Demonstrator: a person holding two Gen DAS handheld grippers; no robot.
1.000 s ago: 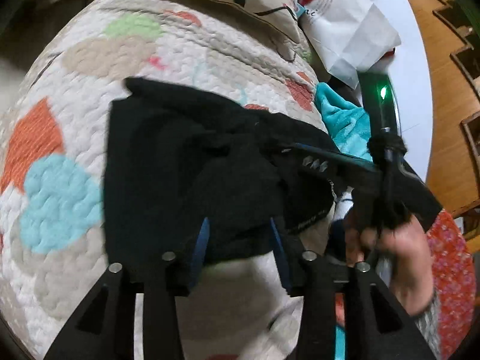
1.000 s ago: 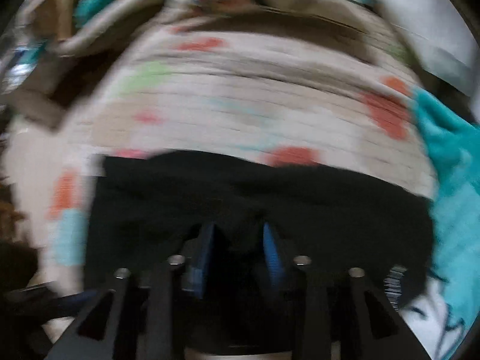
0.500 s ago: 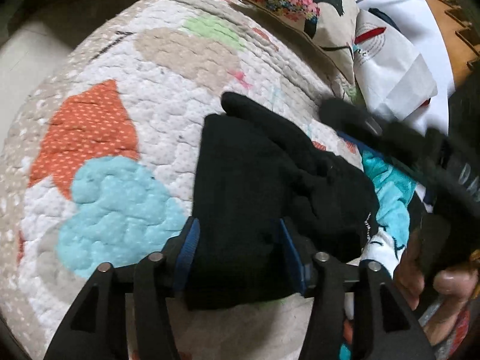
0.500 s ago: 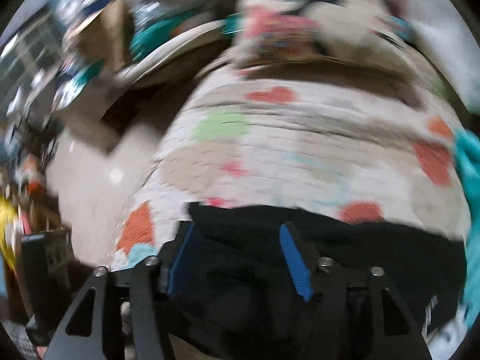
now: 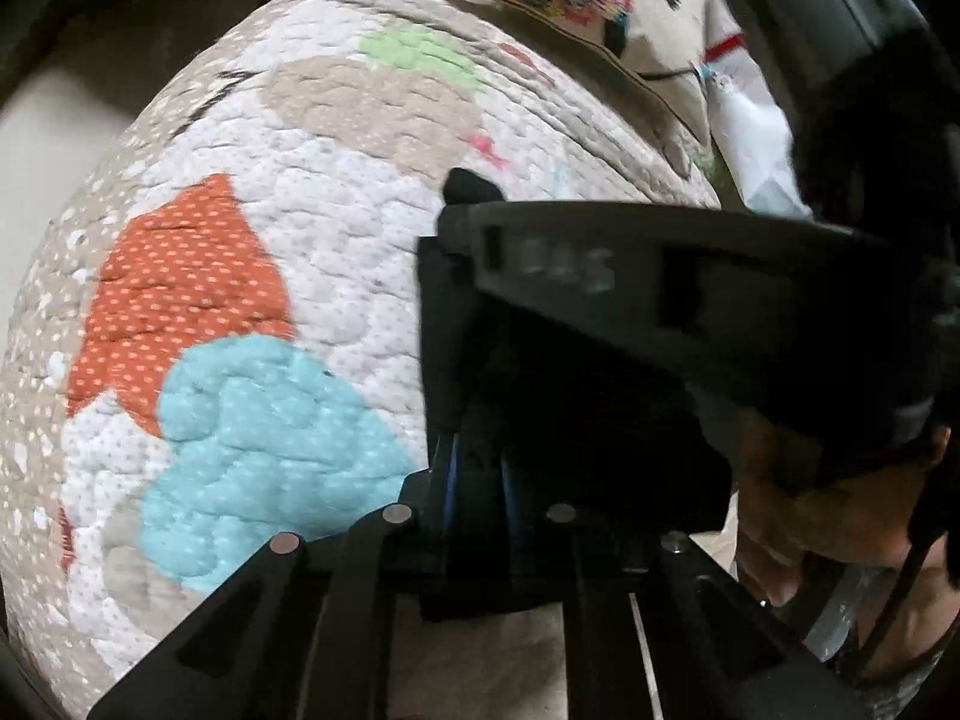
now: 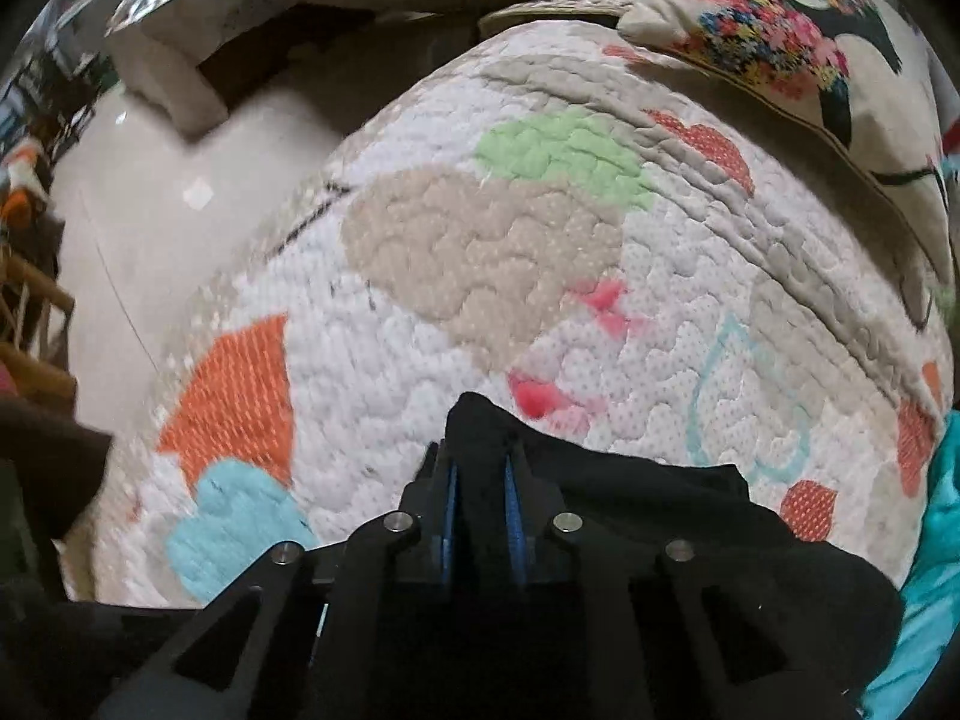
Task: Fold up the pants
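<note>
While both tongs, left (image 5: pixel 477 483) and right (image 6: pixel 480 516), have just clamped the pants (image 6: pixel 648 516), we judge folding half done; the quilt (image 6: pixel 480 252) spreads toward twelve o'clock.

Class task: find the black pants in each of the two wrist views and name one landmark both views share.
Left wrist view: black pants lower centre-right, partly behind the other gripper's body.
Right wrist view: black pants along the bottom, a tip poking up between the blue-padded fingers.
Shared landmark: the quilt's orange patch.
</note>
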